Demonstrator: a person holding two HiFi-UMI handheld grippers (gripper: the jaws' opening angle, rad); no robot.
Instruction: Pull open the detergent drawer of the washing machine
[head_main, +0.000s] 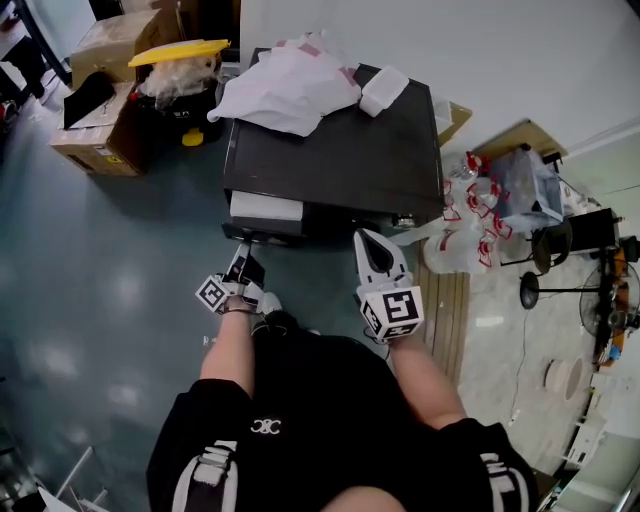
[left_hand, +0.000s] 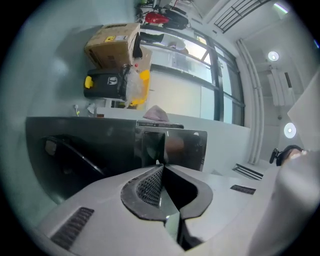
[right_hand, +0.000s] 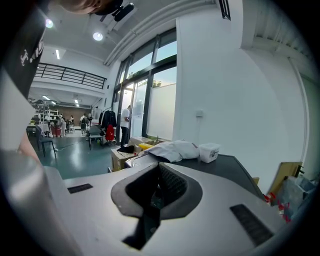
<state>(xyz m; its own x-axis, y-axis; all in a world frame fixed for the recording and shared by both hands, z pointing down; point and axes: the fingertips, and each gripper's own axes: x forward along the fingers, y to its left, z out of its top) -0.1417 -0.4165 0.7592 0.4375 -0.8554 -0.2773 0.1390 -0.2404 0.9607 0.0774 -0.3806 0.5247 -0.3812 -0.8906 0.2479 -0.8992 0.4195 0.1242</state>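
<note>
Washing machine (head_main: 340, 150): It was big and dark, and it stood right in front of the person.
Detergent drawer (head_main: 265, 207): It sat at the top left corner of the machine's front. I could not tell if it was out a little or pushed all the way in.
Biggest worry: The left gripper (left_hand: 159, 165) had nothing to hold on to. If the person pulled like that, I think the tips would slide off the smooth front. Then the drawer would not come out.
Smaller worry: A pull to one side could make the drawer stick. A hard yank could tug it out too far.
Left gripper: Its two jaws were pressed together with nothing between them. The tips were right up by the shiny drawer front (left_hand: 172, 145). I could not tell if they touched it.
Right gripper (right_hand: 158, 170): Its jaws were pressed together too, and it held nothing. It pointed out over the top of the machine, off to the right of the drawer, and touched nothing I could see.
</note>
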